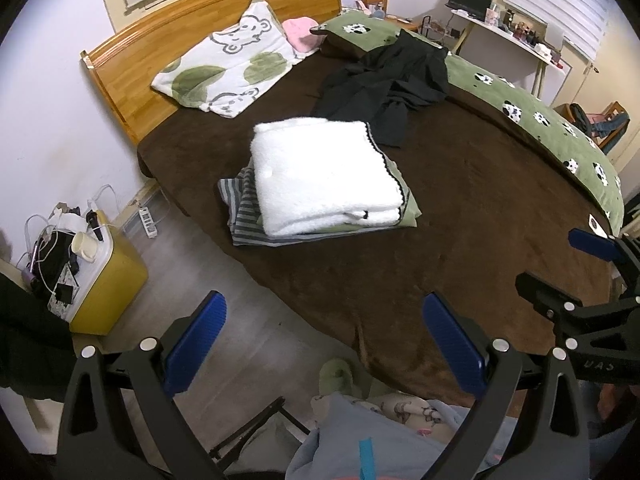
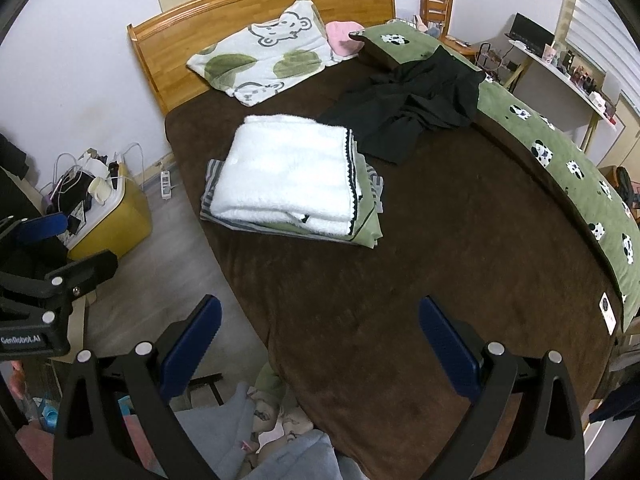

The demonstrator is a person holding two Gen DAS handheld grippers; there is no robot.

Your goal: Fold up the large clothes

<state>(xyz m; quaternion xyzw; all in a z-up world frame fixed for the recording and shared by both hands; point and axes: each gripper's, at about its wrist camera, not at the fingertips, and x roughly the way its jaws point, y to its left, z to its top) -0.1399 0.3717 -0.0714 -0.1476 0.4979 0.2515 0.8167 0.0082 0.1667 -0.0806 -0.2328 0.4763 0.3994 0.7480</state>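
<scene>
A crumpled black garment (image 1: 392,76) (image 2: 416,108) lies unfolded at the far side of the brown bed (image 1: 480,240) (image 2: 460,260). A folded white fleece garment (image 1: 320,176) (image 2: 284,176) tops a stack of folded clothes, with green (image 1: 408,208) and striped (image 1: 244,216) pieces under it. My left gripper (image 1: 324,336) is open and empty, held above the bed's near edge. My right gripper (image 2: 320,340) is open and empty, also above the near edge. Each gripper shows at the side of the other's view (image 1: 592,264) (image 2: 40,248).
A bear-print pillow (image 1: 228,60) and a pink item (image 1: 302,32) lie by the wooden headboard (image 1: 200,16). A green panda blanket (image 1: 540,120) runs along the bed's right side. A yellow box with cables (image 1: 100,276) stands on the floor at left. A desk (image 1: 520,36) stands at the far right.
</scene>
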